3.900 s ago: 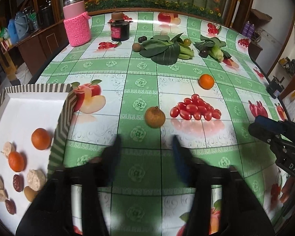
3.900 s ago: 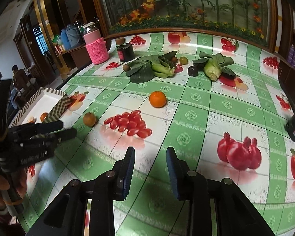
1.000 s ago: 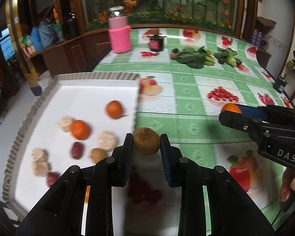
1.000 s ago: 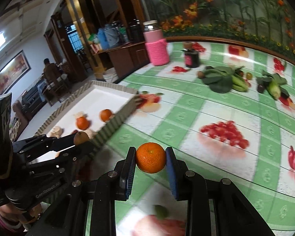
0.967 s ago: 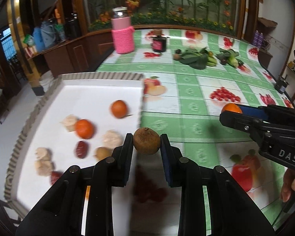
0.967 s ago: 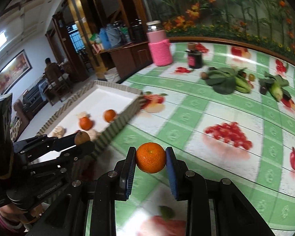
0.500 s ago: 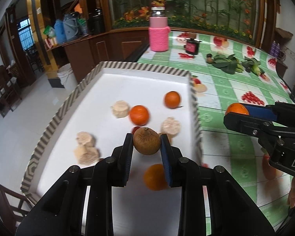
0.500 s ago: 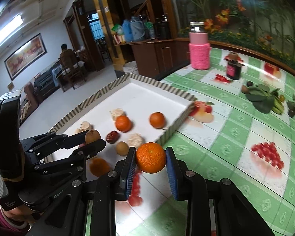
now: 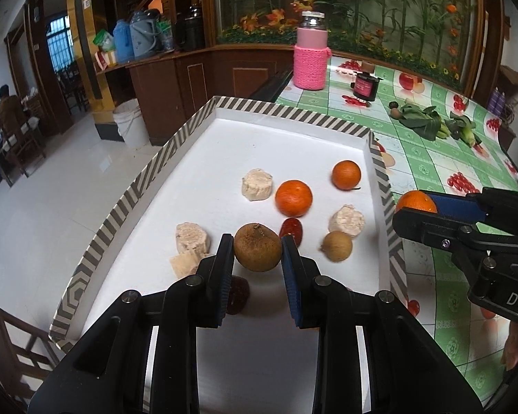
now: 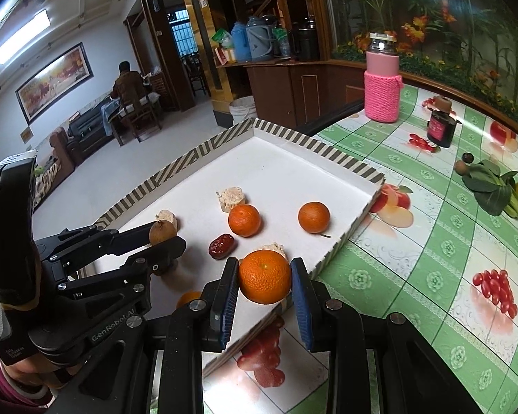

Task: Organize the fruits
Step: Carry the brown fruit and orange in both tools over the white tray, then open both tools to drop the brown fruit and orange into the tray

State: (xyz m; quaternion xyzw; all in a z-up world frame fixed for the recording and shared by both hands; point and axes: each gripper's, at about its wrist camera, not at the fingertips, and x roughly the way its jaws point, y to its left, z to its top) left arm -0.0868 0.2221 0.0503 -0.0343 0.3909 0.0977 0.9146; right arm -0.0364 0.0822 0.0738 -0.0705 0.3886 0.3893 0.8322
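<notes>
Your left gripper (image 9: pixel 258 252) is clamped on a brown fruit (image 9: pixel 257 247), held over the near half of the white tray (image 9: pixel 203 110). Your right gripper (image 10: pixel 265 280) grips an orange (image 10: pixel 265 276) above the tray's right rim, at the counter (image 10: pixel 431 241) edge. A dark red piece (image 9: pixel 237 294) lies partly hidden behind the left gripper's finger. Another orange item (image 10: pixel 189 298) shows only partly behind the right gripper's finger.

Tray (image 9: pixel 286 112) far half bare, open to a gripper. Near half crowded: oranges (image 9: pixel 293 197), pale cakes (image 9: pixel 257 184), red date (image 9: pixel 291 228). Striped rim (image 10: pixel 348 238) bars the table side.
</notes>
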